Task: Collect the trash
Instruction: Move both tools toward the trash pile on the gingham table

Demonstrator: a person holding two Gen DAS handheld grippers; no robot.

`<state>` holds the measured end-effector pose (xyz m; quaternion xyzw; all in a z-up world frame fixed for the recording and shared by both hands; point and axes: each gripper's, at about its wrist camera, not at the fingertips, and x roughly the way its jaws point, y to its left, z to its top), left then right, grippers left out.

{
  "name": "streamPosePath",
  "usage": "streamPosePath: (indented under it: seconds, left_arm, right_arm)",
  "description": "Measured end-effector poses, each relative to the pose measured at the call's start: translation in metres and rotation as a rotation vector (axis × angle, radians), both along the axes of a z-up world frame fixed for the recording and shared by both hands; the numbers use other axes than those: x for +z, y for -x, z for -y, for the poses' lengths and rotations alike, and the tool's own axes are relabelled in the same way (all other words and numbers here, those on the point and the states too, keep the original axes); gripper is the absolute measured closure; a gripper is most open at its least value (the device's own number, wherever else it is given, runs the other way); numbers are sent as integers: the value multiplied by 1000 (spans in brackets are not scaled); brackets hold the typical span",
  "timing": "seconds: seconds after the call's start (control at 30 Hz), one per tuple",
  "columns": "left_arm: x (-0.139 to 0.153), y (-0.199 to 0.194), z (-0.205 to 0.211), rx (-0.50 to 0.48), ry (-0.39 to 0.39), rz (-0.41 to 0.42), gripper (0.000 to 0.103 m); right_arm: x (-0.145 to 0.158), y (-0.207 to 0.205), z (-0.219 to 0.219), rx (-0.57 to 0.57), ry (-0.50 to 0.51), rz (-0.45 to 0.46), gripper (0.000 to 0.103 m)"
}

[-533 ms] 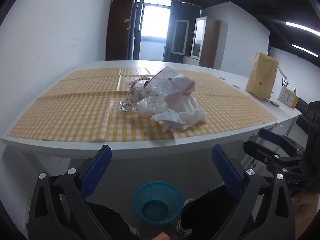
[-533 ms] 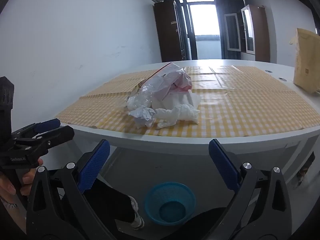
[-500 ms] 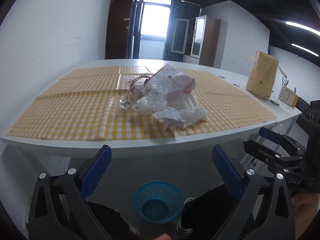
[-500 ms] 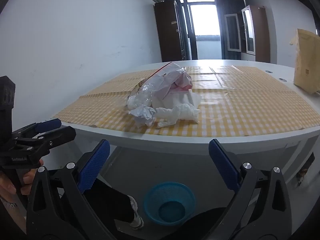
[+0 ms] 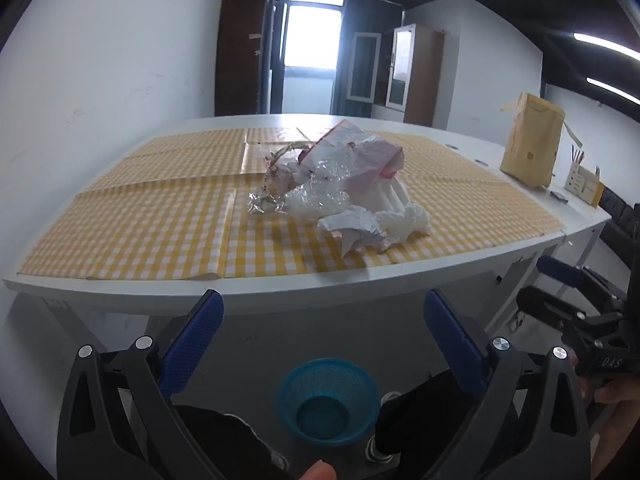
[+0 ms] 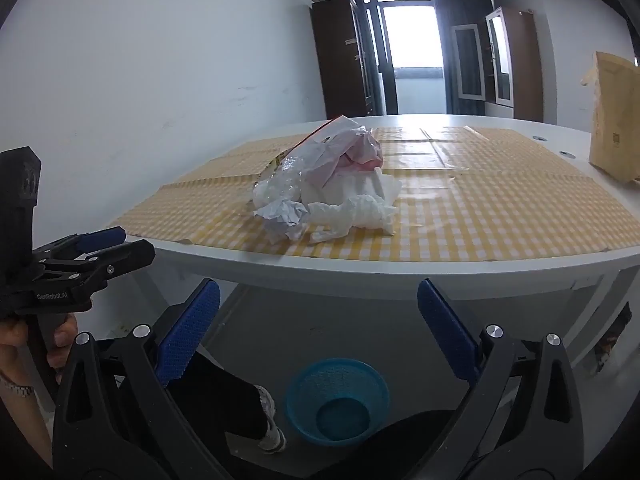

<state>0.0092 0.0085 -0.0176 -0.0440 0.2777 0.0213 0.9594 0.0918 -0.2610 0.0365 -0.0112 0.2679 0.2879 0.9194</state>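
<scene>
Here, the readable writing: I make out "GenRobot.AI" on the side of the left gripper [image 6: 100, 248] as it shows in the right wrist view, and the letters "DAS" on the body of the right gripper [image 5: 552, 284] as it shows in the left wrist view. A dark square mark sits on the tall tan paper bag [image 5: 530, 144] at the table's far right corner; I cannot read it.

In its own view the left gripper [image 5: 322, 320] stands wide open, blue-padded fingers [image 5: 192, 336] far apart, holding and touching nothing. The right gripper [image 6: 318, 312] is likewise spread wide and bare. Both hang below the edge of the white table [image 5: 280, 300], apart from it.

The heap of crumpled trash [image 5: 336, 196], made of clear plastic film, white tissue, pinkish wrapper and balled paper, lies on the yellow-and-white checked tablecloth [image 5: 140, 220], towards the near middle of the table. A small blue mesh plastic basket [image 5: 328, 400] stands on the floor under the near edge, between the fingers in both views. The table edge lies between each gripper and the heap. A small white pen holder [image 5: 582, 180] stands near the paper bag. The person's dark-trousered legs [image 6: 224, 396] flank the basket.
</scene>
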Motion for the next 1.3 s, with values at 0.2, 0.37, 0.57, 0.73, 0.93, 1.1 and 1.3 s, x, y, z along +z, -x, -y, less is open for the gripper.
streamPosePath:
  seconds: [0.2,0.37,0.57,0.73,0.93,1.1,1.3]
  left_arm:
    - [2,4,-1,-45,13,23,6]
    - [4,5,1,-92,35,44,6]
    - [4,5,2,-81,41,58,6]
    - [0,0,-3,-83,64,30,6]
    - [-2,0,-4,-91,89,30,6]
    - [-4,-2,-6,-87,117,19,6]
    - [-1,2,-4,-95,124,27,6]
  right_arm:
    - [-3,-4,-2,-8,-3,-16,9]
    - [-3,-4,-1,-18,-11,-12,9]
    - [-4,-5,-2,-24,-2,-9,9]
    - [-8,-9,-2,-31,2,-18,9]
    - [-9,-10,0,-34,-8,-20,9]
    - [-12,-12,3,-35,-13,-37,9]
    - [-9,-11,3,-33,-19,-38,9]
